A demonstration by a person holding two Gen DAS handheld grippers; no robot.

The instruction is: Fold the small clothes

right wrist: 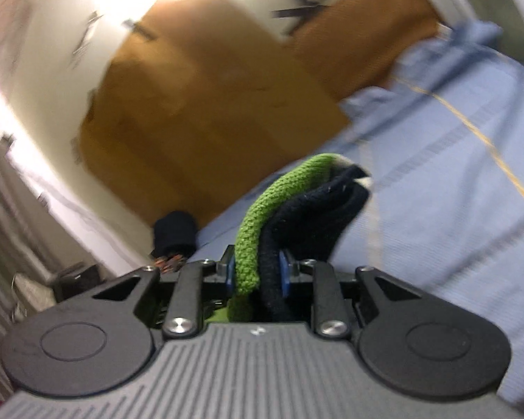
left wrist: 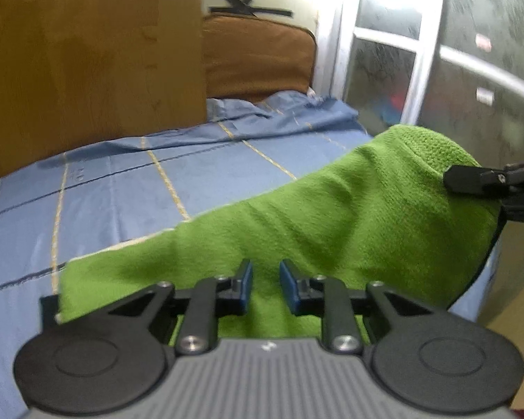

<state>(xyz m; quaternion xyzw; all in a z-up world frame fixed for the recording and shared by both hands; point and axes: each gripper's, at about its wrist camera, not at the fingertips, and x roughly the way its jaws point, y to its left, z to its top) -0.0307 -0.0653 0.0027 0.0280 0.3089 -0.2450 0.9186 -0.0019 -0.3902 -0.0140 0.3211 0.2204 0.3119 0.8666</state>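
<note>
A green knitted garment (left wrist: 332, 220) with a dark lining lies stretched over the blue bedsheet (left wrist: 139, 181). My left gripper (left wrist: 265, 279) hovers just above its near part, jaws slightly apart with the cloth showing between them. My right gripper (left wrist: 471, 181) enters from the right in the left wrist view and holds the garment's far end lifted. In the right wrist view the right gripper (right wrist: 256, 272) is shut on the green edge (right wrist: 258, 223) and the dark navy layer (right wrist: 318, 223) together.
A wooden wardrobe (left wrist: 87, 59) stands at the left and a brown headboard cushion (left wrist: 258, 56) at the bed's far end. A frosted glass door (left wrist: 454, 63) is at the right. A dark sleeve cuff (right wrist: 174, 232) shows beside the bed in the right wrist view.
</note>
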